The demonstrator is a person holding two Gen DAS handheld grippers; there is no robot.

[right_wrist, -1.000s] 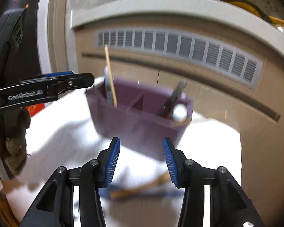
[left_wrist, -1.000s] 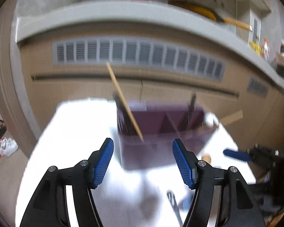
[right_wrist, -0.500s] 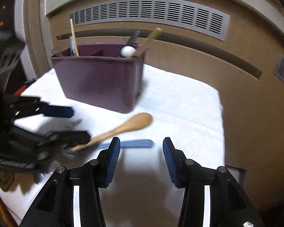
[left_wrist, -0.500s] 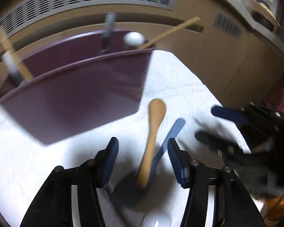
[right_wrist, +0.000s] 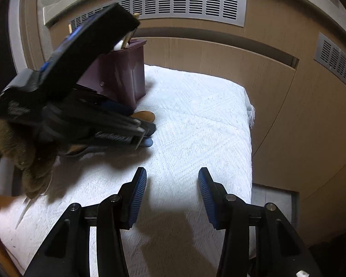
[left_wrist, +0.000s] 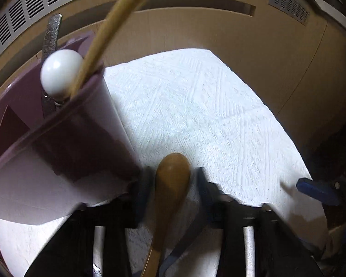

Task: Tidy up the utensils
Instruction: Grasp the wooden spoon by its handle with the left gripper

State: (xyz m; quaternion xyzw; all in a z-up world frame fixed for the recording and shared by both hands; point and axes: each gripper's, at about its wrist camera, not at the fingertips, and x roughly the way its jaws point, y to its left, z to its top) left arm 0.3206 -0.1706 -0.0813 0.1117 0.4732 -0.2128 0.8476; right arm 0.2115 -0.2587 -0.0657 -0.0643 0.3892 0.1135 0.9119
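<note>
- A white cloth with a woven, ridged diamond texture [left_wrist: 196, 106] covers the table; on it stands a dark purple plastic utensil caddy with dividers [left_wrist: 64, 138].
- In the caddy's end compartment: a glossy white rounded handle end [left_wrist: 60, 73], a pale wooden stick [left_wrist: 103, 37] leaning out, and a rough grey metal file-like blade [left_wrist: 51, 34].
- A smooth brown wooden spoon [left_wrist: 171, 175] lies on the cloth just beside the caddy, over a flat blue utensil [right_wrist: 147, 142].
- The left gripper [left_wrist: 173, 184] is closing, its 2 blurred blue pads flanking the spoon's bowl (contact unclear).
- The right gripper [right_wrist: 172, 192] hangs moderately open over bare cloth, holding nothing.
</note>
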